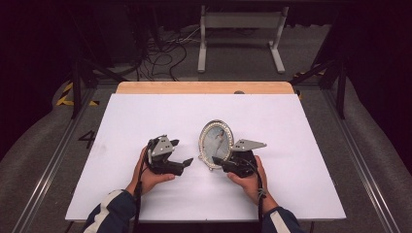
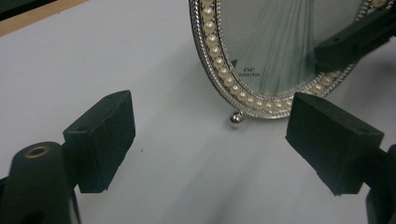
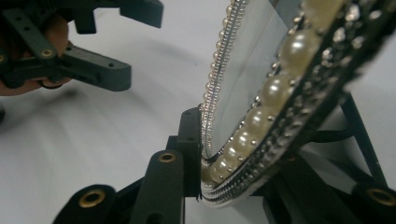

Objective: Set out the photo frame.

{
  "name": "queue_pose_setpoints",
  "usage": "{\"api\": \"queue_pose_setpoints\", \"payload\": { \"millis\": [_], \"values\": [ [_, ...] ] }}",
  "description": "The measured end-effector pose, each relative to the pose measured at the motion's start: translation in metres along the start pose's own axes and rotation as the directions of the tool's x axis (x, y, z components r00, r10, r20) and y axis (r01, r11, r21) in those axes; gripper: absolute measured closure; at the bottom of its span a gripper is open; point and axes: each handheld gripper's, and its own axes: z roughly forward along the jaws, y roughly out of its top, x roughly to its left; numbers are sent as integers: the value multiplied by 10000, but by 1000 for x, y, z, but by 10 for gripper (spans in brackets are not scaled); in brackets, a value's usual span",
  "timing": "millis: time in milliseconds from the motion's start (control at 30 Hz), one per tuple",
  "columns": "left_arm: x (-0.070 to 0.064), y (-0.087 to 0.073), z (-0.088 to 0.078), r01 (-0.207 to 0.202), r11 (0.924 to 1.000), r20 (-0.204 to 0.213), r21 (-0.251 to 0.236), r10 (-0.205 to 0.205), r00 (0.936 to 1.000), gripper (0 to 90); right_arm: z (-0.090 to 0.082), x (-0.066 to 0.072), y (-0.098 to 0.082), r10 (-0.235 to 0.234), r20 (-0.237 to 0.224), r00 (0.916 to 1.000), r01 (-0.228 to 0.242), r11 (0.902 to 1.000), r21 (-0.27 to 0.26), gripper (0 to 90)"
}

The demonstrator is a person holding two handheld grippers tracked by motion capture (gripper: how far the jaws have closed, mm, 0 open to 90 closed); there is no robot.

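A person sits at the near side of a table (image 1: 145, 116) covered with a white sheet and holds a gripper in each hand.

The frame (image 1: 215, 143) is an oval picture frame with a silver rim and a ring of pearls around the glass. It stands upright, a little right of the middle of the table, resting on a small silver ball foot (image 2: 236, 117) that touches the sheet. In the glass a small printed label is visible, but it is too small to read.

The right gripper (image 1: 228, 164) is at the near right edge of the frame. Its jaws are closed on the rim: in the right gripper view one black jaw presses on the glass side of the frame (image 3: 261, 116) and the other jaw is behind the back of it. The right hand (image 1: 250, 177) holds this gripper low, near the table.

The left gripper (image 1: 180, 156) is just left of the frame and does not touch it. Its jaws stand wide apart with nothing between them; in the left gripper view the white sheet and the lower part of the frame (image 2: 261, 56) show beyond them. The left hand (image 1: 148, 174) rests near the table.
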Motion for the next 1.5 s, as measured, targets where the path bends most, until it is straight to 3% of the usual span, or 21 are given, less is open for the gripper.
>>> {"api": "queue_pose_setpoints", "payload": {
  "millis": [67, 133, 267, 500, 567, 633, 733, 933, 1033, 1200, 1267, 1367, 1500],
  "values": [
    [3, 1, 5, 157, 9997, 319, -200, -150, 9994, 196, -2, 3, 0, -37, 108, 9999, 37, 10000, -13, 692],
    [7, 5, 13, 153, 9999, 653, -54, -149, 9978, 213, -6, 8, 1, -256, 393, 9989, 249, 9995, 183, 664],
    [10, 12, 23, 146, 9999, 807, 31, -148, 9966, 216, -9, 11, -2, -491, 654, 9967, 474, 9985, 279, 659],
    [12, 26, 38, 158, 9998, 976, 88, -165, 9951, 248, -34, 18, -9, -550, 1150, 9918, 534, 9984, 166, 612],
    [13, 30, 42, 146, 9999, 1044, 9, -146, 9944, 263, -49, 21, -12, -377, 1265, 9913, 409, 9989, -226, 610],
    [13, 32, 44, 197, 9998, 1120, -43, -191, 9935, 266, -52, 23, -13, -361, 1368, 9899, 421, 9982, -418, 610],
    [16, 34, 47, 370, 9991, 1553, -203, -334, 9873, 284, -57, 29, -8, -387, 1676, 9851, 593, 9911, -1192, 629],
    [17, 37, 46, 337, 9986, 2203, -406, -239, 9751, 373, -53, 31, -5, -259, 1994, 9796, 585, 9855, -1591, 679],
    [18, 37, 45, 441, 9983, 2224, -381, -345, 9743, 418, -51, 29, -4, -100, 2222, 9749, 506, 9827, -1779, 729],
    [21, 36, 42, 506, 9983, 2251, -279, -431, 9734, 487, -51, 25, -3, 150, 2231, 9747, 292, 9806, -1936, 799],
    [21, 34, 41, 604, 9978, 2291, -256, -530, 9720, 530, -52, 24, -3, 158, 2284, 9734, 291, 9809, -1921, 799],
    [21, 33, 37, 597, 9981, 2097, -179, -546, 9762, 573, -52, 21, -3, 289, 2268, 9735, 174, 9797, -1995, 798],
    [21, 30, 31, 733, 9972, 2052, -150, -687, 9763, 612, -51, 18, -2, 425, 2170, 9752, 32, 9786, -2058, 795]
  ]
}}
